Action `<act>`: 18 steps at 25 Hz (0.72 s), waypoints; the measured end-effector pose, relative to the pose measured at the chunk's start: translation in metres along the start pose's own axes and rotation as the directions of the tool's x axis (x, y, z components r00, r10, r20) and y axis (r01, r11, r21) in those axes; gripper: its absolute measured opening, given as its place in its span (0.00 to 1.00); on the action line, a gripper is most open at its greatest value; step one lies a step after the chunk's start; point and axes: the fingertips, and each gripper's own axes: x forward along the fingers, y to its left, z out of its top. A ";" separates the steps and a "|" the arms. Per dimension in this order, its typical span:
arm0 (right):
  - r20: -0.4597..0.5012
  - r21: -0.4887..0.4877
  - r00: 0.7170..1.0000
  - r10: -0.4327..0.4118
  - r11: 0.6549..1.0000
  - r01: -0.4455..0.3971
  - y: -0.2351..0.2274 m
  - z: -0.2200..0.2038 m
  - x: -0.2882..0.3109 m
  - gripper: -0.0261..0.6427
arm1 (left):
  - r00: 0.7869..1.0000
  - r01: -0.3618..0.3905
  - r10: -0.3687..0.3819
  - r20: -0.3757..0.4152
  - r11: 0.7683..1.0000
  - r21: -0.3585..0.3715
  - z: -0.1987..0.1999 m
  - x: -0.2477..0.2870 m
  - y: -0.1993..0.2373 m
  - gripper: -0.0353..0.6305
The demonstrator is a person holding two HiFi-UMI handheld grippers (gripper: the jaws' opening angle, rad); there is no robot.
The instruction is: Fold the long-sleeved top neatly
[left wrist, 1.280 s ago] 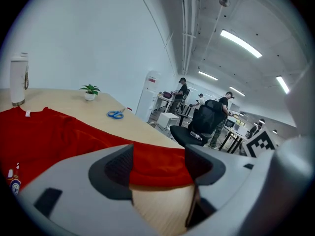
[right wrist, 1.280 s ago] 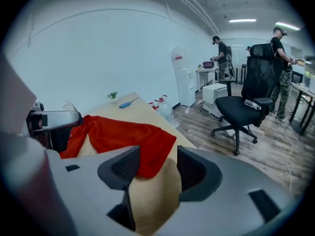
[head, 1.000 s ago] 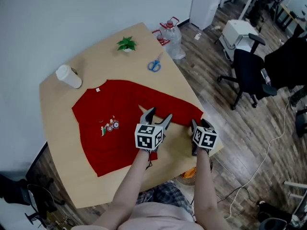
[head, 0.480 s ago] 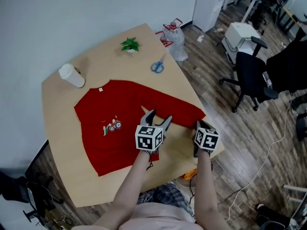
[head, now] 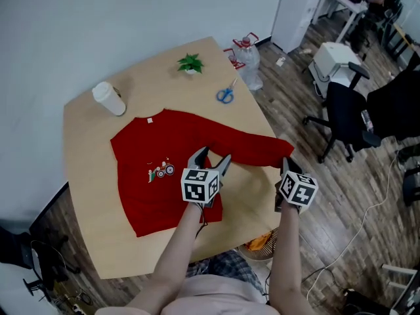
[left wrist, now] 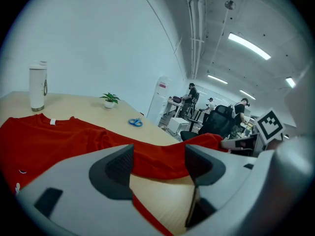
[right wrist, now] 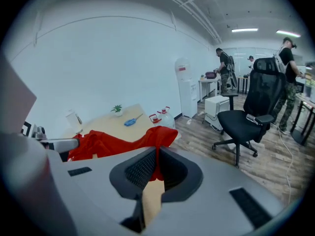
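Observation:
A red long-sleeved top [head: 157, 156] lies flat on the wooden table [head: 92, 195], front up, with a small print on the chest. Its right-hand sleeve [head: 256, 149] runs out to the table's right edge. My right gripper [head: 287, 166] is shut on the cuff of that sleeve and holds it lifted off the table; in the right gripper view the red cloth [right wrist: 123, 141] hangs from the closed jaws [right wrist: 157, 168]. My left gripper [head: 210, 159] hovers open over the spot where sleeve meets body, nothing between its pads [left wrist: 120, 163]. The sleeve [left wrist: 162, 156] lies just beyond them.
A white cup [head: 109, 98], a small green plant [head: 190, 63] and blue scissors [head: 226, 95] stand along the table's far side. A water bottle [head: 248, 58] sits on the floor past the far corner. Office chairs [head: 348, 117] are at the right.
My right gripper has closed on the sleeve cuff at the table's right edge and risen with it. The left gripper has drifted a little across the top, still open.

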 end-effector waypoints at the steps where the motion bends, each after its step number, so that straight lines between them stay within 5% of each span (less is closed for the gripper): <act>1: 0.016 -0.010 1.000 0.016 1.000 -0.016 0.008 0.011 -0.001 0.08 | 1.000 -0.014 0.014 0.008 1.000 -0.003 0.003 -0.005 0.007 0.54; 10: 0.137 -0.110 0.968 0.212 0.974 -0.198 0.106 0.100 -0.006 0.08 | 0.984 -0.156 0.159 0.083 0.987 -0.037 0.033 -0.066 0.086 0.54; 18: 0.134 -0.280 0.902 0.410 0.889 -0.362 0.229 0.137 0.004 0.08 | 0.953 -0.262 0.271 0.134 0.962 -0.078 0.044 -0.124 0.152 0.55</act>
